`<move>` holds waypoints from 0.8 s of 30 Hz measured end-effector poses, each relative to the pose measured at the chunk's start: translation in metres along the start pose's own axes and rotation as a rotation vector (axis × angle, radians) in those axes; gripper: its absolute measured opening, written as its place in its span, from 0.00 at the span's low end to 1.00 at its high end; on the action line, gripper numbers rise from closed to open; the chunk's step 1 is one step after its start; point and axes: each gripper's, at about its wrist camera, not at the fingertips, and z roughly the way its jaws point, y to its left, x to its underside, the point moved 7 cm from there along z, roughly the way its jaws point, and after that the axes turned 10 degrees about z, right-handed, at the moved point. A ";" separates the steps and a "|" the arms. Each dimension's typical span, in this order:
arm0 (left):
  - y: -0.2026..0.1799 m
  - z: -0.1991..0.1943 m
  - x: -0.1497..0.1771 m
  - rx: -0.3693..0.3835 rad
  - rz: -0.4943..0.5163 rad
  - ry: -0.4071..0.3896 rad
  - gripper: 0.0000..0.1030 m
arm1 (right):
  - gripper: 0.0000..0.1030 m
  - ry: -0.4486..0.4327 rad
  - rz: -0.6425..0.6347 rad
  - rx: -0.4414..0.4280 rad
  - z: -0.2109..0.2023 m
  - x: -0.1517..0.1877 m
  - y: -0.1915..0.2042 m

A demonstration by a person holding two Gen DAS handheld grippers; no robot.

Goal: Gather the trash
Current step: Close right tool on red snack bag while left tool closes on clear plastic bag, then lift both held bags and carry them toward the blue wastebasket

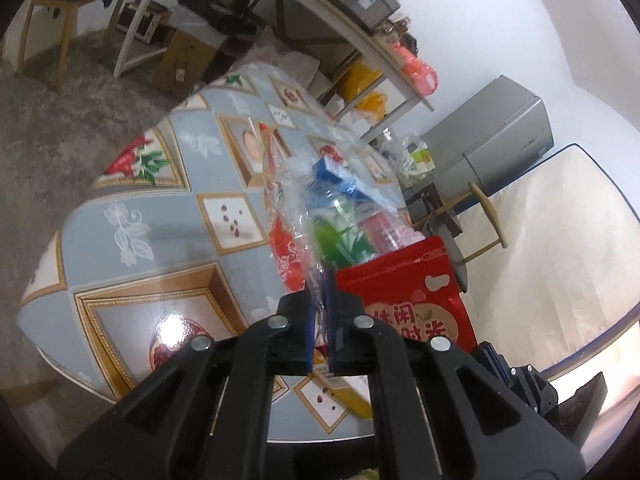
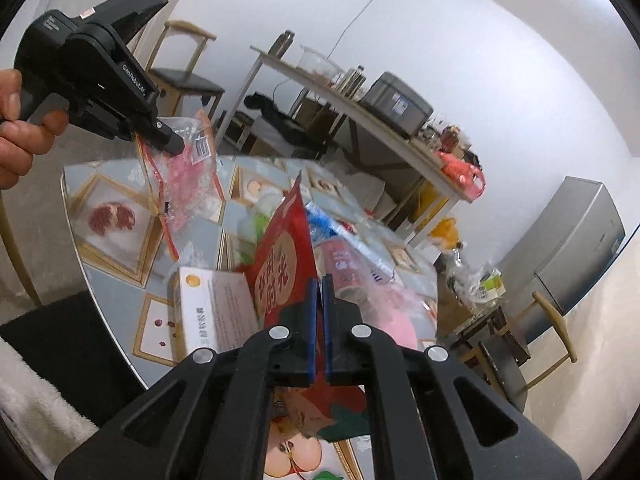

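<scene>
Left gripper (image 1: 320, 280) fingers clamped on clear plastic bag (image 1: 288, 184); right gripper (image 2: 319, 284) fingers pinching red snack packet (image 2: 284, 248), both raised above cluttered surface (image 2: 116, 264).

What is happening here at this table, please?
A person is collecting trash from a round table with two hand-held tongs. The left tongs are shut on a clear plastic wrapper, lifted above the table. The right tongs are shut on the edge of a red snack bag. A white box, a pink pack and other wrappers lie on the table.
</scene>
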 end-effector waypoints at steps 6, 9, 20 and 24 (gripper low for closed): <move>-0.021 -0.019 -0.006 -0.005 0.042 -0.042 0.03 | 0.02 -0.066 0.039 0.022 -0.023 -0.009 -0.016; -0.035 -0.024 -0.009 -0.001 0.067 -0.054 0.03 | 0.01 -0.094 0.064 0.042 -0.033 -0.011 -0.026; -0.087 -0.010 -0.005 0.038 0.159 -0.029 0.03 | 0.01 -0.010 0.300 0.012 -0.039 0.012 -0.080; -0.095 0.002 0.004 0.047 0.172 -0.003 0.03 | 0.08 0.149 0.537 -0.176 -0.027 0.050 -0.103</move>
